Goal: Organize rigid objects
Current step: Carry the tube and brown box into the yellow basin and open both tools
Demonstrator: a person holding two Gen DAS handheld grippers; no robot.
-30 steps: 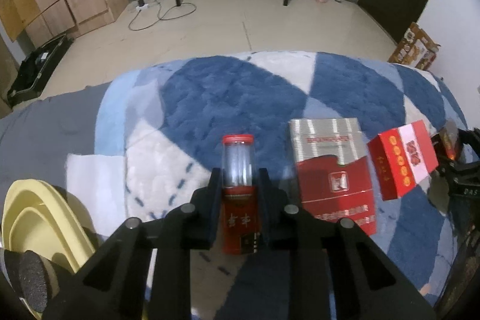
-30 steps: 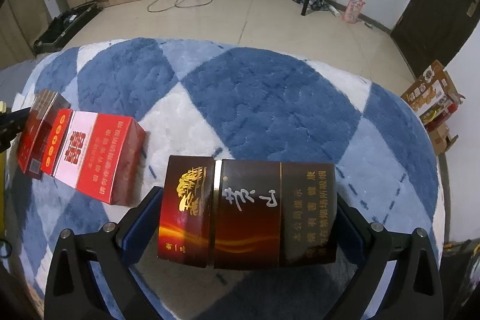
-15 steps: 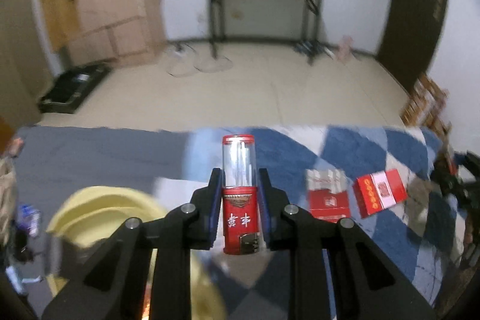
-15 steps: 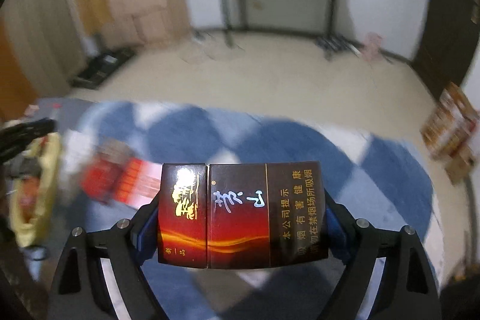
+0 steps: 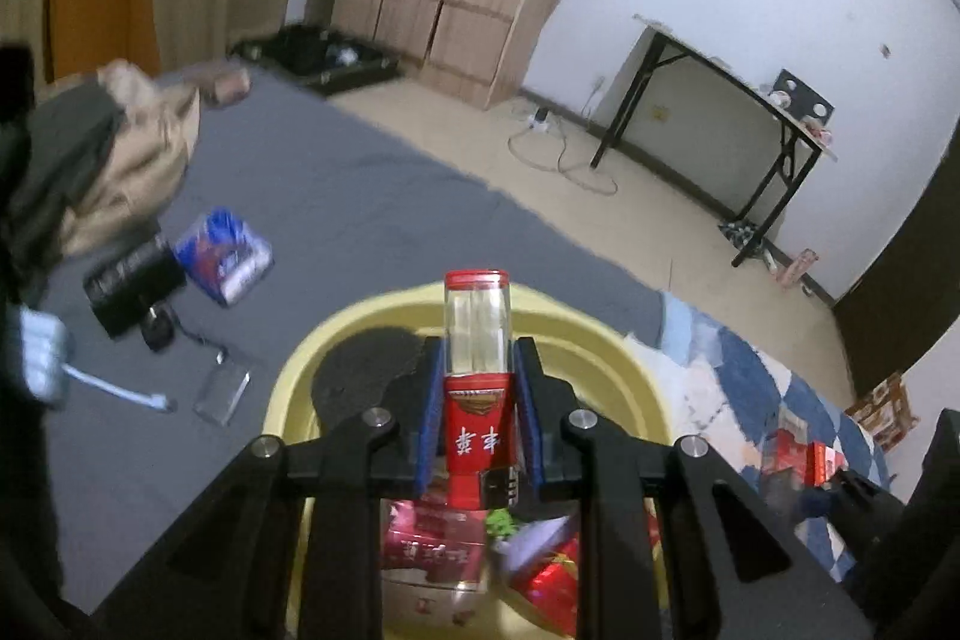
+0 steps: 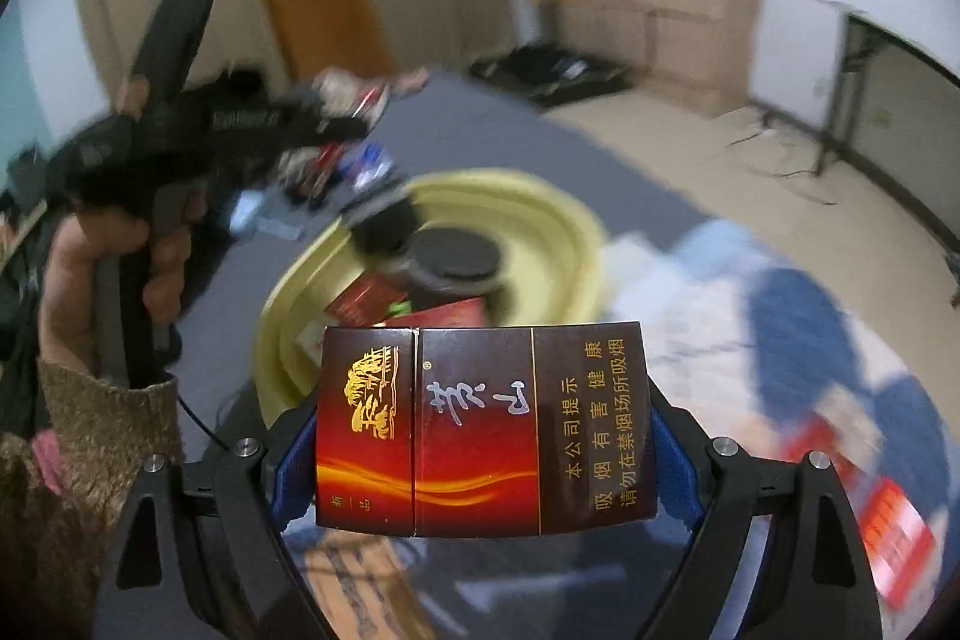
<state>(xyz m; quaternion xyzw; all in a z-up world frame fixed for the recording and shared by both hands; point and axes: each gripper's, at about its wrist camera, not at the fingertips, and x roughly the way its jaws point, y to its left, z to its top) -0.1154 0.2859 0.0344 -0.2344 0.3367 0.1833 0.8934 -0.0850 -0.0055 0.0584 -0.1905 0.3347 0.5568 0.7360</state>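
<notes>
My left gripper point(image 5: 477, 394) is shut on a small red and clear toothpick jar point(image 5: 477, 370) and holds it over the yellow basin point(image 5: 288, 394), which holds red packs and a black round lid. My right gripper point(image 6: 480, 430) is shut on a dark red cigarette box point(image 6: 480, 430) and holds it in the air just right of the yellow basin point(image 6: 558, 226). The left gripper's body and the hand on it point(image 6: 120, 244) show at the left of the right wrist view, over the basin's far rim.
The basin sits on a grey sheet next to a blue and white checked blanket point(image 5: 750, 388). Red packs point(image 6: 888, 532) lie on the blanket. A blue pack point(image 5: 225, 256), a black case, a toothbrush and a clear card holder lie on the sheet at left. Clothes are piled at far left.
Both grippers have swung left from over the checked blanket to the yellow basin, each still holding its object. The left one now hangs right over the basin.
</notes>
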